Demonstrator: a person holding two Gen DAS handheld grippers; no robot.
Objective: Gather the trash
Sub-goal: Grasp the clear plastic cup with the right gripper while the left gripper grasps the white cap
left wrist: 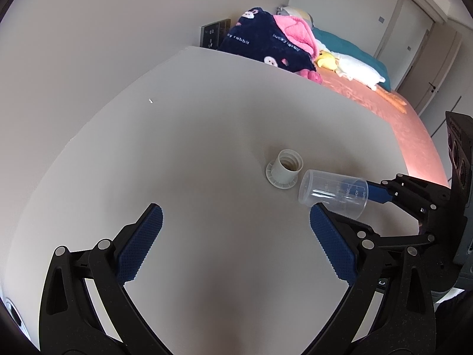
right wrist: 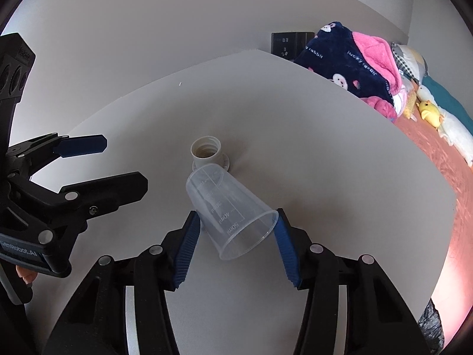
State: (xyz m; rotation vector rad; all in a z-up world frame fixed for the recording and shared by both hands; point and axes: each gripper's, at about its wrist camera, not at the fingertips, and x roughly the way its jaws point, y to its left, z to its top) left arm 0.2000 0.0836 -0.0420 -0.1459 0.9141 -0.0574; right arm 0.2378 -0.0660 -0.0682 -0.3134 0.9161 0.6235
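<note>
The pale desk spreads smooth and matte under both my tools, pushed against a bed with a salmon cover, where a navy fleece blanket with pink lining is heaped. I judge the desk's flat, bare top is why the trash sits so easy to reach.

My left gripper hangs with its fingers spread wide over bare surface, holding nothing; their blue pads are knurled rubber, meant to bite on slick things.

My right gripper straddles the clear plastic measuring cup, which lies on its side, wide mouth toward me, base toward the wall. The fingers stand at a middling gap, pads at the rim on either side; the right one looks to touch, the left I cannot be sure of. The cup is thin, tapered and glossy with printed graduations, so I expect it to flex and slide if squeezed unevenly.

Just beyond its base stands a small white threaded bottle neck, ribbed inside, on a flanged collar.
</note>
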